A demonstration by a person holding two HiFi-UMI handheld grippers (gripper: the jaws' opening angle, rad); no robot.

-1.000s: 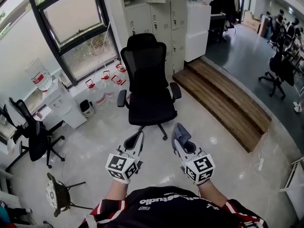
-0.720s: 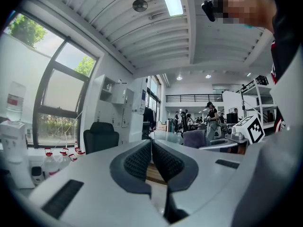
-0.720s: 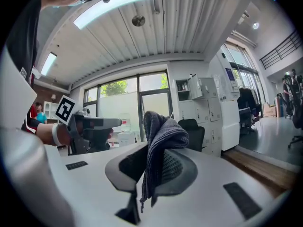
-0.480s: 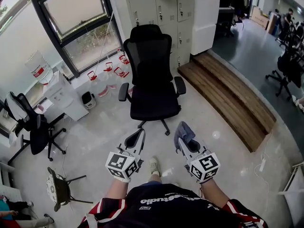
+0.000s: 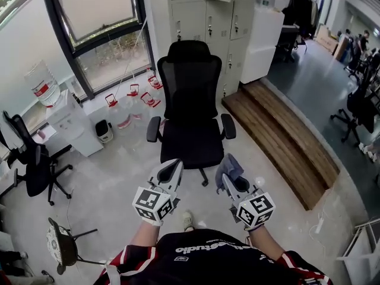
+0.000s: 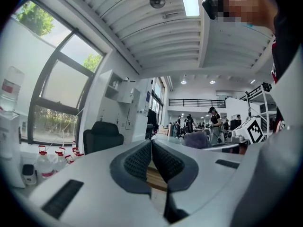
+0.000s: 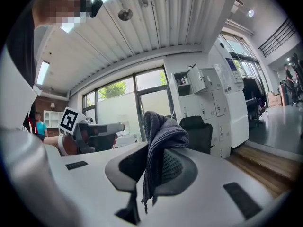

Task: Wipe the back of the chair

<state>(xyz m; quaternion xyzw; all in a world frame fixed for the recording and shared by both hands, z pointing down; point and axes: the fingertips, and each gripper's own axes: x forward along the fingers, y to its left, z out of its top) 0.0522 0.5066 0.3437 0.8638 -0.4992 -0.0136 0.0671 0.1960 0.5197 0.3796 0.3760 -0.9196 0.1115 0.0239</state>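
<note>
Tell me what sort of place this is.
An office or shared workspace, most likely. A black mesh office chair stands in the open, grey lockers line the wall behind it, and a water dispenser sits by the window. More desk chairs show at far right.

Chair (image 5: 191,100) before lockers (image 5: 219,16), window (image 5: 98,16) and water bottles (image 5: 122,119) to its left, wooden step (image 5: 279,141) to its right

Black office chair ahead, both grippers held low before it.
Chair (image 5: 191,108) faces the person, mesh back upright w/ headrest, standing btwn window (image 5: 95,16) and white lockers (image 5: 208,10). L gripper (image 5: 172,166) & R gripper (image 5: 227,176) side by side, nearer the camera than the seat; grey cloth (image 5: 228,162) bunched at R gripper's tip. Wooden step (image 5: 279,129) to the right, water jugs (image 5: 127,108) under window.
</note>
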